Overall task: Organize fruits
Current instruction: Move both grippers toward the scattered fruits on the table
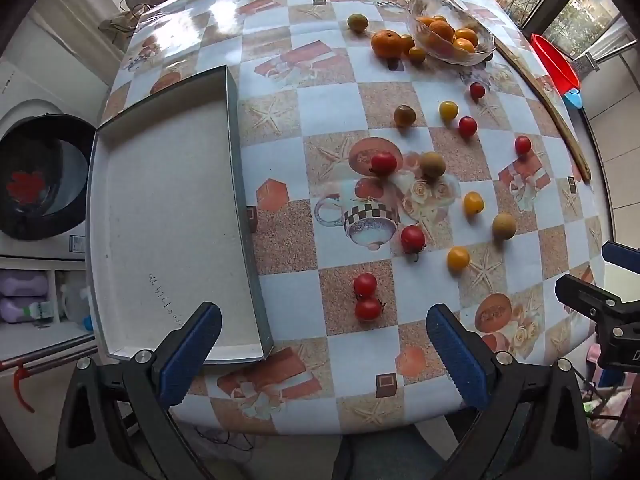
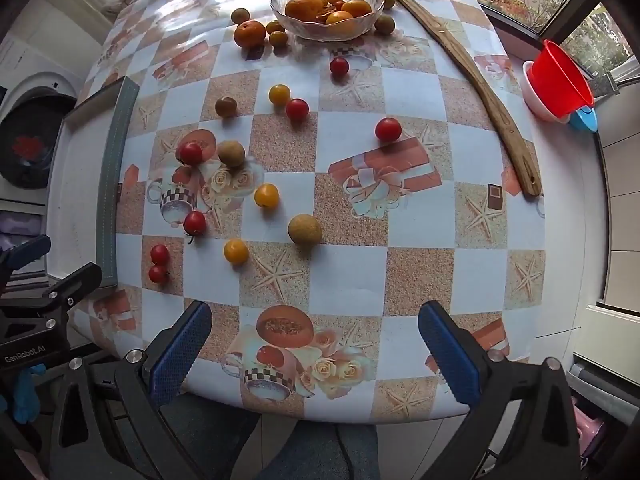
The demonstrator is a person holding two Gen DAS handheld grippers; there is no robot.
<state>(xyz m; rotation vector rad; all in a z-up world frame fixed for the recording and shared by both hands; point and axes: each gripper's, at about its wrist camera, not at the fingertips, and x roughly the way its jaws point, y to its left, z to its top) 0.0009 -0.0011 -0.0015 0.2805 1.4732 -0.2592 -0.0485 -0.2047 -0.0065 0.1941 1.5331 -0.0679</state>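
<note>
Basically both grippers hang above the near edge of the table (image 2: 420, 272), pointing down, holding nothing. Left gripper (image 1: 324, 344) has its blue pads wide apart, nothing between them; right gripper (image 2: 316, 344) same, pads spread wide and clear of everything. Fruits lie scattered loose on the checked tablecloth: red cherry tomatoes, e.g. 2 touching each other (image 1: 366, 296) just beside the tray's near right corner, yellow tomatoes (image 2: 267, 195), and brownish round fruits (image 2: 305, 229). Gray-rimmed tray (image 1: 236, 128) sits at the table's left side, white inside, no fruit in it. Glass bowl (image 2: 280, 4) at the far end holds oranges; 1 orange (image 2: 250, 34) sits on the cloth just left of the bowl with small brownish fruits near it. Long wooden stick (image 2: 480, 92) lies along the right side. Red cup (image 2: 560, 76) stands off the table's right edge.
</note>
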